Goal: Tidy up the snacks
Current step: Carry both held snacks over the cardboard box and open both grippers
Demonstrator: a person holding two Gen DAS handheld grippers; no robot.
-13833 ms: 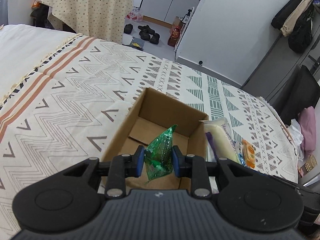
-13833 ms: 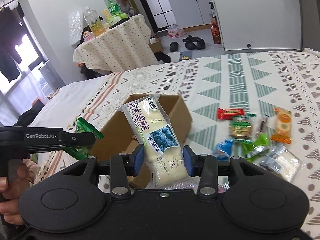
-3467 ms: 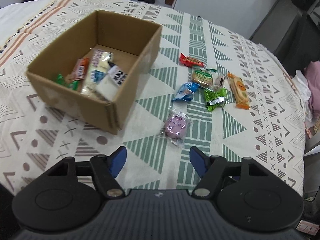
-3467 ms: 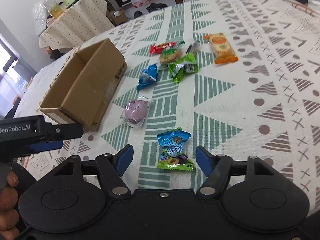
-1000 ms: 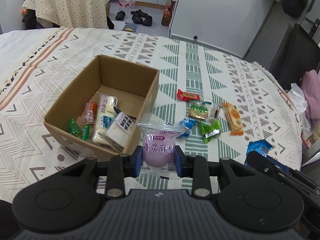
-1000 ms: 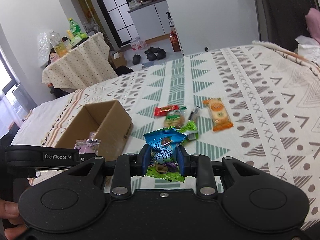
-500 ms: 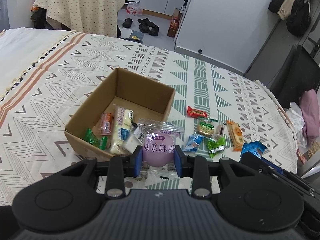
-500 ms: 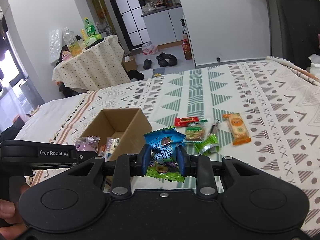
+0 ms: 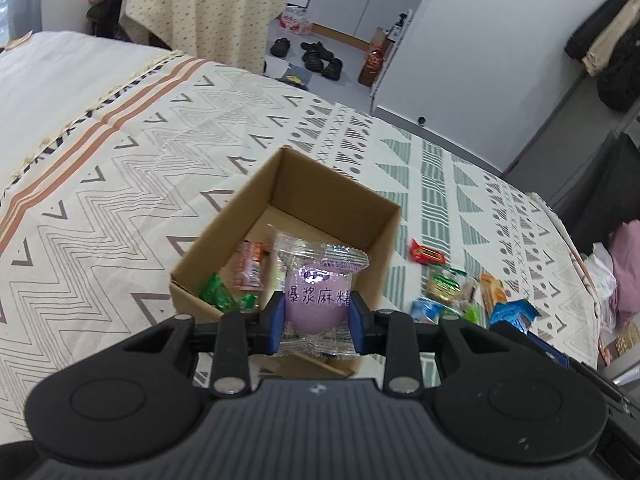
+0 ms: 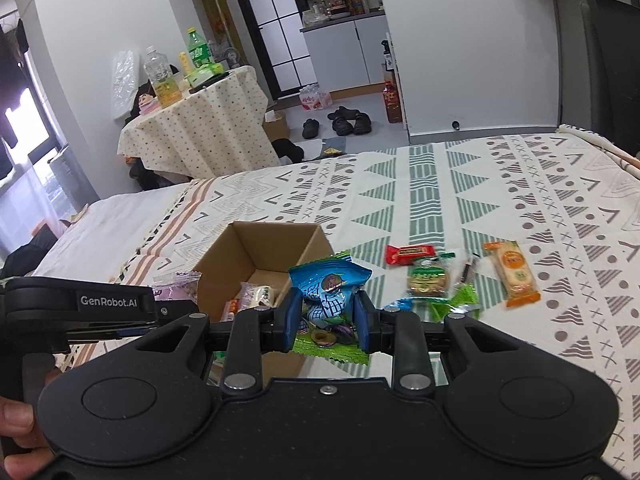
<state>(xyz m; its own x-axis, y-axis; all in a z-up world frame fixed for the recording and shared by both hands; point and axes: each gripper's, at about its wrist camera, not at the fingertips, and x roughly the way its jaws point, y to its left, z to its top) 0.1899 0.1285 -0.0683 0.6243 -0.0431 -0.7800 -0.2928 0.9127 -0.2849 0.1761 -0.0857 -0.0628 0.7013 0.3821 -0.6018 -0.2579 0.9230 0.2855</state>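
Purple mochi packet (image 9: 316, 298), clear wrapper, purple print, is clamped between the blue pads of the left tongs (image 9: 316, 318), held up over the near end of the open cardboard box (image 9: 240, 216). Box sits on the patterned bedspread (image 9: 100, 200), roughly centre of the left wrist view. Inside the box: green candy wrapper (image 9: 218, 292) at 9 o'clock from the mochi, orange packet (image 9: 250, 266) at 10 o'clock; more behind the mochi, can't tell what.

Right tongs (image 10: 327, 322) are clenched on a blue-and-green snack bag (image 10: 328, 286), held at the box's right near corner in the right wrist view. Left tongs' black body shows at 9 o'clock from it, mochi packet tip poking past; a hand (image 10: 18, 432) grips the handle at the lower left edge.

Loose snacks on the bedspread at 3 o'clock from the box: red bar (image 10: 408, 254), green-label biscuit pack (image 10: 428, 278) just below it, green wrapper (image 10: 464, 296), blue wrapper (image 10: 404, 304) partly hidden by the tongs, orange cracker pack (image 10: 514, 272) farthest right.

Beyond the bed, at 11 o'clock: round table with dotted cloth (image 10: 200, 132), bottles on top. Shoes (image 10: 344, 122) on the floor at 12 o'clock.
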